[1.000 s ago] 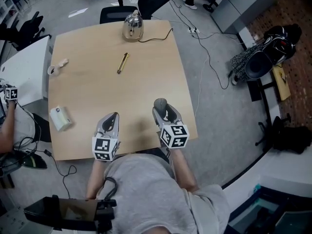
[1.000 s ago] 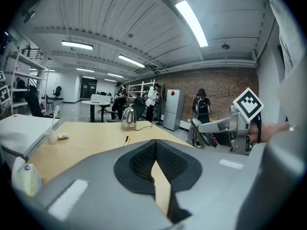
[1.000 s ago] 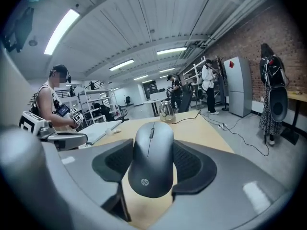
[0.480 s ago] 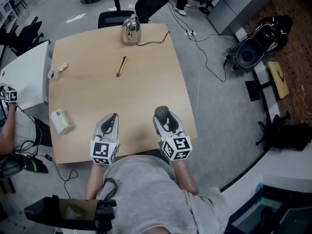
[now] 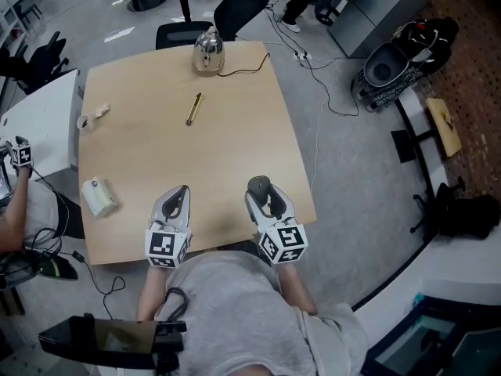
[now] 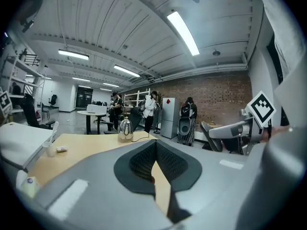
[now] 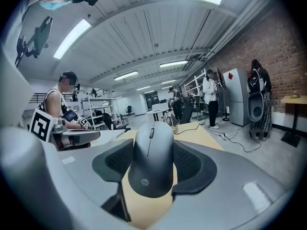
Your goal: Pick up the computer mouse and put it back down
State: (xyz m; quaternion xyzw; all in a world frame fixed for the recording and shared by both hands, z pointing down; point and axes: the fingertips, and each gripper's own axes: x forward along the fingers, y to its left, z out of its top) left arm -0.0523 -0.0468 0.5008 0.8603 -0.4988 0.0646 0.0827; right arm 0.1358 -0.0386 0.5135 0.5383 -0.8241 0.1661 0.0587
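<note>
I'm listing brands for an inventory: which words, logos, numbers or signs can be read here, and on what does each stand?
"hp": round logo on the computer mouse, near the end that faces the camera in the right gripper view.
Square markers on the two cubes: black-and-white patterns, no letters.
White box on the table: its mark is too small to read.
Nothing else is legible.

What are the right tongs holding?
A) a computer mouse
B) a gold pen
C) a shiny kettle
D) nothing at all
A: in the right gripper view, the right tongs are closed on the sides of a dark grey computer mouse.
</note>
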